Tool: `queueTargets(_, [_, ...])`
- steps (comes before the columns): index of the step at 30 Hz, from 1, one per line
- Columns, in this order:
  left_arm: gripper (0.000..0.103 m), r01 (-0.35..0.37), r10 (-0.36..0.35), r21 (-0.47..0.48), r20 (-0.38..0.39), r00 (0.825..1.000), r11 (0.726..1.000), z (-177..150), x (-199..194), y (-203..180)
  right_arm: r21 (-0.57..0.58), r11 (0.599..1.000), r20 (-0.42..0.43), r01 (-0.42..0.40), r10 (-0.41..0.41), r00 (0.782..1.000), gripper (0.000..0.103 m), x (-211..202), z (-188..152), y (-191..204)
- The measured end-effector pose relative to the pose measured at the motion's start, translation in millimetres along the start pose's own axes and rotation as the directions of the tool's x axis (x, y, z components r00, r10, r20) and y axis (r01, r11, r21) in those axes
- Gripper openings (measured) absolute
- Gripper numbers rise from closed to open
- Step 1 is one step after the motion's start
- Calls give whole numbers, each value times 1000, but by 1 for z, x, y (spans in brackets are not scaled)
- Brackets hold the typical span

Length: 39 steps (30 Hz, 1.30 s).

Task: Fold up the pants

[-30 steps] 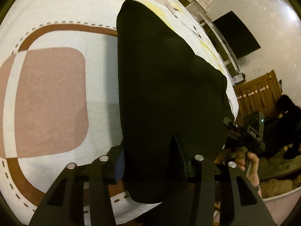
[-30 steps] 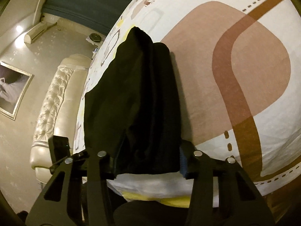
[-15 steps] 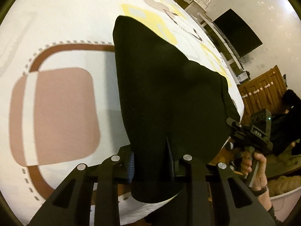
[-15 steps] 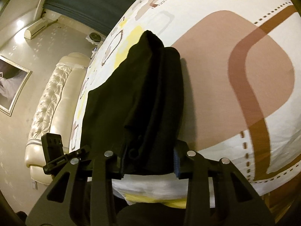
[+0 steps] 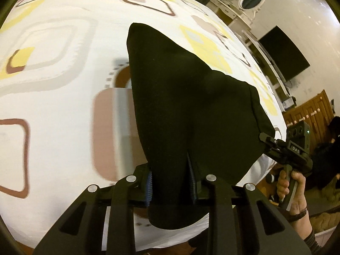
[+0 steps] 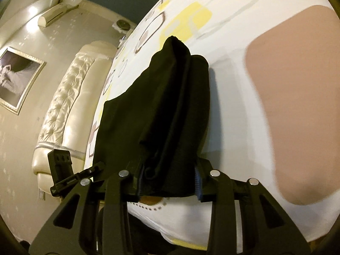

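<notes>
Pants [image 5: 191,114] | both jaws clamped on cloth, tighter than a second ago | near edge lifted toward twelve o'clock (fold starting) over bedspread [image 5: 53,106]

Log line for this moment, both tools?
left tool: shut on black fabric pants | right tool: shut on pants | surface: patterned white bedsheet

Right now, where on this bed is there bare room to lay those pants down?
The bedspread lies bare left of the black pants and beyond their far tip. Bare too on their other side. It is crowded at the near edge, where both grippers clamp the cloth.
</notes>
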State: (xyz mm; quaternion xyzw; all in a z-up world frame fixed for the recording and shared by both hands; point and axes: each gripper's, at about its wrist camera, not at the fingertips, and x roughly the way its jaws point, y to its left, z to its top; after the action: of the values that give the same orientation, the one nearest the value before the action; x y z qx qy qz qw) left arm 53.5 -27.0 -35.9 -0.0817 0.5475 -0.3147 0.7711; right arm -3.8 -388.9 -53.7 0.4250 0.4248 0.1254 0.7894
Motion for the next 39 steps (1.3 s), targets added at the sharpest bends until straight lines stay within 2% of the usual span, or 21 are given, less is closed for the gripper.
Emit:
queueTargets(10, [28,-14,14,-33,28,1000,999,-8,-13,14,-33,999,-46,-6,4,999,34,27,0,21])
queueTargets(16, [28,-14,14,-26,32,999,1000,-10,-1,9,25,999,-59,-27,29,998,34,37,-3,4])
queueTargets(27, [30,15,-13,-32,54,998,999,-14,1,17,43,998,-34,-43,45,998,34,40,-10,2])
queueTargets(30, [35,20,-18,-22,62,998,1000,-15,-2,17,50,998,-35,-46,48,998,36,40,-10,5])
queueTargets(33, [45,24,-22,-22,96,995,999,-19,-12,19,47,997,-30,-55,57,998,46,34,-11,4])
queueTargets(34, [52,20,-19,-16,106,994,1000,-21,-16,19,41,998,-28,-57,58,998,53,30,-11,3])
queueTargets(35, [65,11,-11,-2,123,992,1000,-23,-23,19,33,998,-26,-57,57,998,59,27,-12,5])
queueTargets(39, [74,-9,-9,86,209,978,996,-20,-52,18,-8,999,-20,-39,39,999,71,14,-9,13])
